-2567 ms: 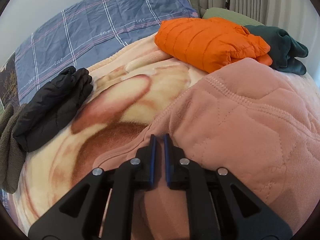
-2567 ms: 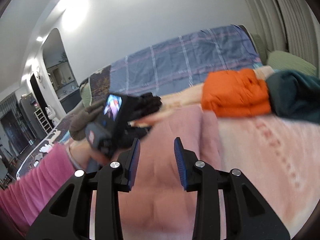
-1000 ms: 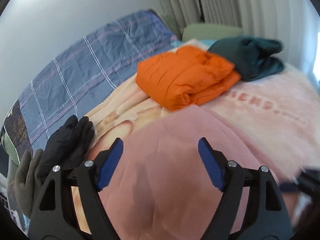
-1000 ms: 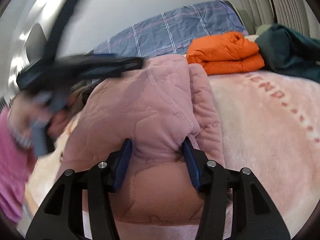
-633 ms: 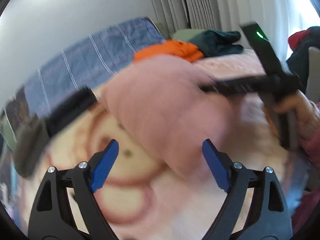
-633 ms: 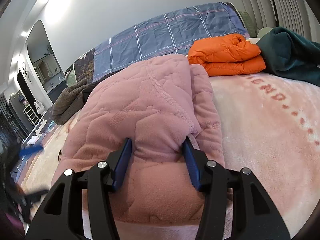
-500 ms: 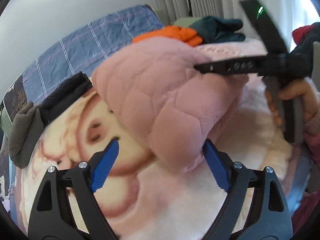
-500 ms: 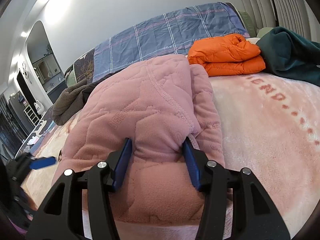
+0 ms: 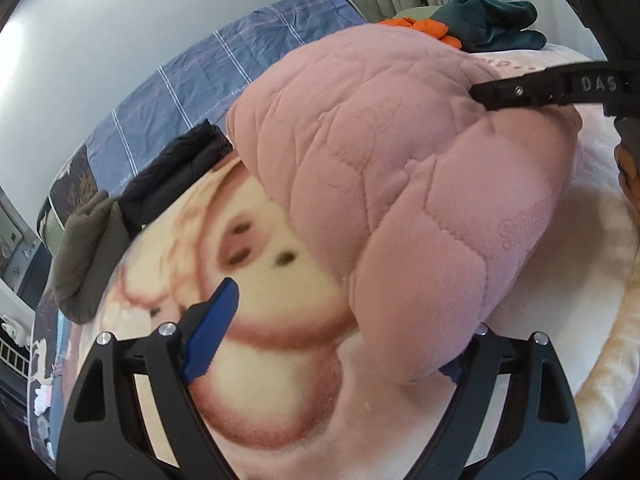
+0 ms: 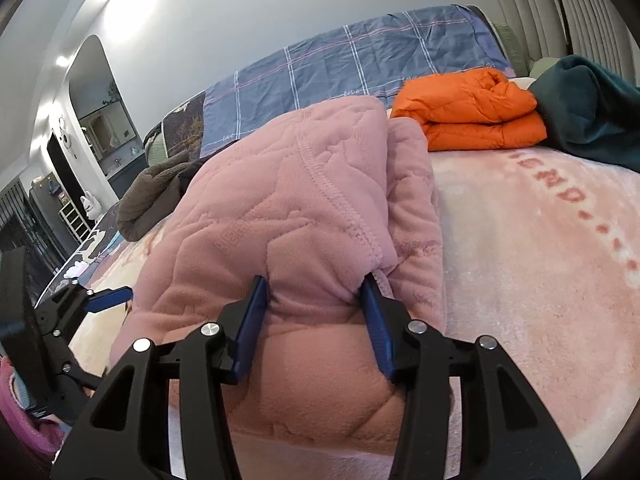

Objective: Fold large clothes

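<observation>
Your right gripper (image 10: 316,312) tilts downward, its jaws closing with a thick fold pinched between the blue pads. Your left gripper (image 9: 340,332) also angles down, jaws spread wide, one pad showing free and the other hidden.

At my twelve o'clock a plain pale wall (image 10: 240,20) runs behind the bed (image 10: 540,280), lit by bright ceiling light at eleven. Ribbed pale curtains (image 10: 560,8) hang at about two. Off at nine, an arched doorway (image 10: 92,104) opens onto a dim room with shelves (image 10: 74,216) and dark furniture.
</observation>
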{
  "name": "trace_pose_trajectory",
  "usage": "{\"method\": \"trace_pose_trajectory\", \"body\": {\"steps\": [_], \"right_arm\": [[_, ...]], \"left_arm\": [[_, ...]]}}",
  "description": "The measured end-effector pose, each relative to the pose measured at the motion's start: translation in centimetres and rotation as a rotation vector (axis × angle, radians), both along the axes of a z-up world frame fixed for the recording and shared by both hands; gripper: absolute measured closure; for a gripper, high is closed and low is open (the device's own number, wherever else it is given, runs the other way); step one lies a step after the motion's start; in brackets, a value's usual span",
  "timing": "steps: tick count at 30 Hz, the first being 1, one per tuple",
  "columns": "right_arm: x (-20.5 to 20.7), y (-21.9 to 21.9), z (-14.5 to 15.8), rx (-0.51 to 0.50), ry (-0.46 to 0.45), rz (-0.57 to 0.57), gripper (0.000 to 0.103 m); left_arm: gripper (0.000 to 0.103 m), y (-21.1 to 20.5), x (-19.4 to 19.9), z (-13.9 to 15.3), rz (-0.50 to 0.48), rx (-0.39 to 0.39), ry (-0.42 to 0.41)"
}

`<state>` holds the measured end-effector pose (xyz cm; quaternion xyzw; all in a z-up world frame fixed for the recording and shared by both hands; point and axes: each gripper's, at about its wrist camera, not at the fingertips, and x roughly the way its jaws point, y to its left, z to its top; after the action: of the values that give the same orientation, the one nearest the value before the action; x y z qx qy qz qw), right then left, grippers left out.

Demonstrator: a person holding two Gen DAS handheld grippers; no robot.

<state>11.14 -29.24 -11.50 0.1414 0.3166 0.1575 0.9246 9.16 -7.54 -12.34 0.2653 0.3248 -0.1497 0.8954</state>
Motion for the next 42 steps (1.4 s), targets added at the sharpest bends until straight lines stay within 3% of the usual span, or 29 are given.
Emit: {"method": "trace_pose_trajectory", "body": {"steps": [3,5,8,13,17,19,21,22,24,25,28,42], "right_arm": [[0.0,-0.7,-0.2,0.04,0.004,-0.002,0.055],[-0.1,-1.0,-0.3,0.057,0.003,0.0,0.055],[-0.2,-1.0,-0.3,0.054,-0.005,0.001,0.055],[-0.3,-0.5,-0.1,0.038,-0.01,-0.003,0.053],[-0.3,-0.5,-0.1,0.039,-0.011,-0.002,0.053],[-0.3,-0.5,-0.1,0.039,-0.011,-0.003,0.053],[-0.4,-0.5,-0.1,0.045,-0.013,-0.002,0.053],[-0.4,-0.6,-0.2,0.047,-0.013,-0.006,0.053],[-0.1,-0.7,-0.4,0.05,-0.005,-0.02,0.053],[-0.1,-0.9,-0.4,0.065,-0.006,-0.02,0.053],[-0.3,-0.7,-0.4,0.061,-0.013,-0.012,0.052],[-0.5,-0.5,-0.3,0.032,-0.017,-0.026,0.052]], "left_arm": [[0.032,0.1,-1.5,1.3,-0.063,-0.055,0.091],[0.053,0.3,-2.3,2.8,-0.121,-0.105,0.155],[0.067,1.5,-3.6,5.9,-0.184,-0.21,0.181],[0.07,0.8,0.2,11.6,-0.184,-0.337,0.016],[0.07,-3.7,8.0,12.3,-0.203,-0.39,0.052],[0.069,-6.3,12.1,11.5,-0.183,-0.379,0.104],[0.054,-8.7,15.6,9.1,-0.163,-0.304,0.124],[0.045,-10.4,18.1,5.5,-0.141,-0.203,0.159],[0.044,-11.1,20.0,2.9,-0.103,-0.194,0.228],[0.045,-10.7,20.7,3.3,-0.091,-0.248,0.267],[0.044,-10.7,19.8,3.7,-0.102,-0.199,0.224],[0.044,-10.6,18.7,3.6,-0.093,-0.184,0.172]]}}
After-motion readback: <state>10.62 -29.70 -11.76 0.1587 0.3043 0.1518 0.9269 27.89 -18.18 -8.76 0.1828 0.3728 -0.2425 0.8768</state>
